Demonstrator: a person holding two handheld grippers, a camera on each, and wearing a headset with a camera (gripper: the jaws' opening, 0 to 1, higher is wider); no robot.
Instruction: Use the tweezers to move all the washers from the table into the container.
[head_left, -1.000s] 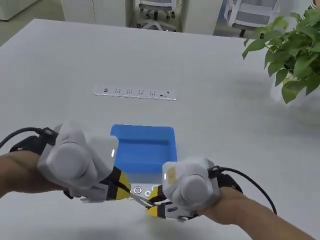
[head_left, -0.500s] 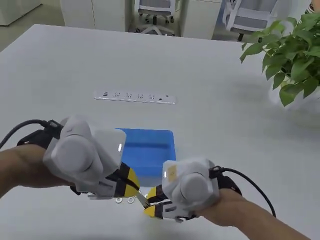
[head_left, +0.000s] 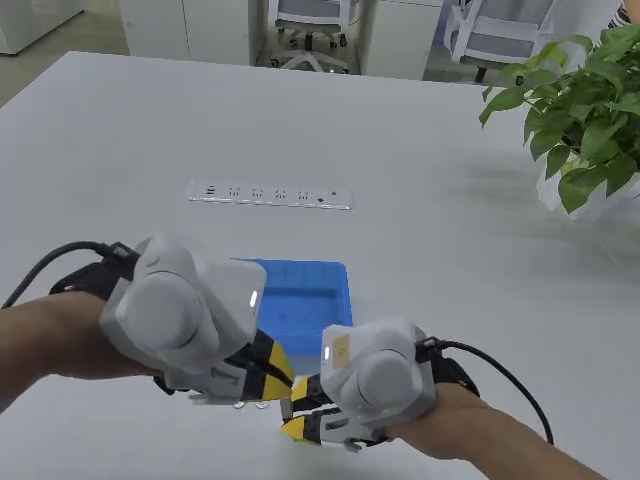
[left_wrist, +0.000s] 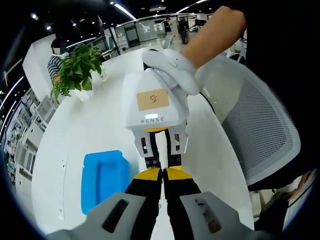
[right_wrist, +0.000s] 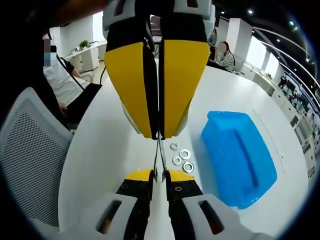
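Since my left gripper (right_wrist: 158, 134) has swung in to meet my right gripper (right_wrist: 159, 176), both clamp the tweezers (right_wrist: 158, 152); washers (right_wrist: 181, 158) wait uncollected at their 3 o'clock.

My bench: white table (head_left: 450, 230). Blue container (head_left: 305, 295) sits on it, four washers (right_wrist: 185, 153) loose just beside its near side, power strip (head_left: 270, 195) beyond it, potted plant (head_left: 585, 100) well off to its right.

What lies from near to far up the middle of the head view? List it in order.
right gripper → container → power strip → chair
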